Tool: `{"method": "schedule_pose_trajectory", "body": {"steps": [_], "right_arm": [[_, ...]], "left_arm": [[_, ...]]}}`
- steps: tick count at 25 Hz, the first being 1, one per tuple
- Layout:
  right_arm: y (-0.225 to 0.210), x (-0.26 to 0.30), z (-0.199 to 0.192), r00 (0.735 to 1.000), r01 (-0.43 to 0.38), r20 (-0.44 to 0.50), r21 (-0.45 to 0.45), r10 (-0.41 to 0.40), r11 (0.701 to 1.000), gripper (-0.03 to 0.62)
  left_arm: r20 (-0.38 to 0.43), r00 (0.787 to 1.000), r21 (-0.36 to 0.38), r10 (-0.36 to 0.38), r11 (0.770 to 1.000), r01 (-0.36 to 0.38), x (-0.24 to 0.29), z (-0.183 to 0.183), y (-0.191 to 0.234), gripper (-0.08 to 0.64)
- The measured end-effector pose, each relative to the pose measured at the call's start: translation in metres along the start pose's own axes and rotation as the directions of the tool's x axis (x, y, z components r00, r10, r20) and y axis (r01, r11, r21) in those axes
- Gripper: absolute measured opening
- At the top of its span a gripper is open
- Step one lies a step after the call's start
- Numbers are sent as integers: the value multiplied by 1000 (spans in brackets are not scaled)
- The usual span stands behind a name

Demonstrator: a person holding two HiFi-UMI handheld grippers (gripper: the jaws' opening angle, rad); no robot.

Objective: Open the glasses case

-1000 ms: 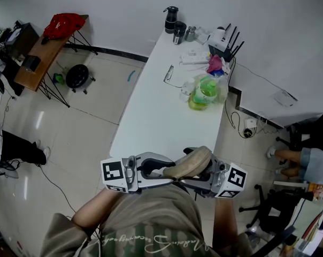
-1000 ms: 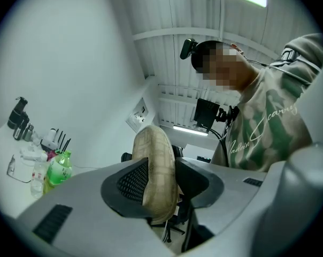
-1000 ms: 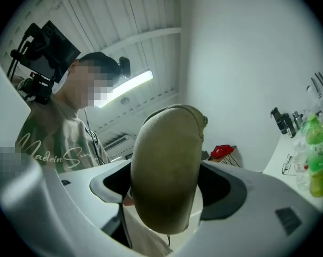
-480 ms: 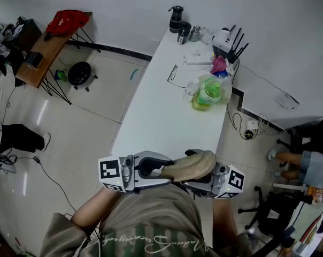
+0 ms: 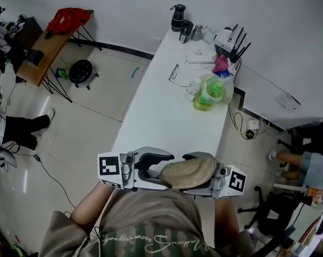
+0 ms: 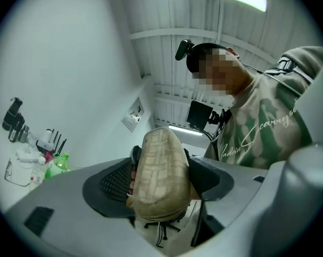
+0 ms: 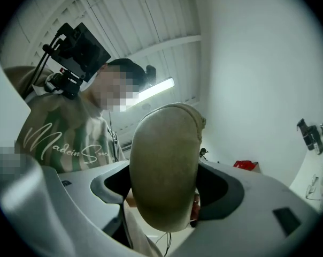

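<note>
While my right tongs (image 5: pixel 198 173) clamp one end of the tan glasses case (image 5: pixel 188 171), it hangs level just off the near end of the white table (image 5: pixel 167 116), close to my chest. My left tongs (image 5: pixel 162 171) have just been opening: jaws spread, the case's other end between them, not squeezed. Past the table's middle: spectacles (image 5: pixel 173 73), green bottle in a clear bag (image 5: pixel 207 92). Table's far end: dark flasks (image 5: pixel 178 19), router (image 5: pixel 225 39).
</note>
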State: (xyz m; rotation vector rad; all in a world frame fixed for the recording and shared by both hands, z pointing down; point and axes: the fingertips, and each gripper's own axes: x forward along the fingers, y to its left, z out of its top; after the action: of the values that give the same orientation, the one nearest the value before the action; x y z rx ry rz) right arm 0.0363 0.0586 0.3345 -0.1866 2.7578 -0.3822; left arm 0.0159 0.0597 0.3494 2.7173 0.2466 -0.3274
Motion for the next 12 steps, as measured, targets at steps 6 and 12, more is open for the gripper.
{"method": "schedule_pose_trajectory", "body": {"steps": [6,12], "right_arm": [[22,2,-1,986,-151,-78,-29,148,988,365],[31,-1,-7,962,-237,-140,15,236,972,365]], "left_arm": [[-34,993,-73,-111,991,108,14,-12,-14,376],[-36,983,-123,-182,977,177,23,-24,-26,376]]}}
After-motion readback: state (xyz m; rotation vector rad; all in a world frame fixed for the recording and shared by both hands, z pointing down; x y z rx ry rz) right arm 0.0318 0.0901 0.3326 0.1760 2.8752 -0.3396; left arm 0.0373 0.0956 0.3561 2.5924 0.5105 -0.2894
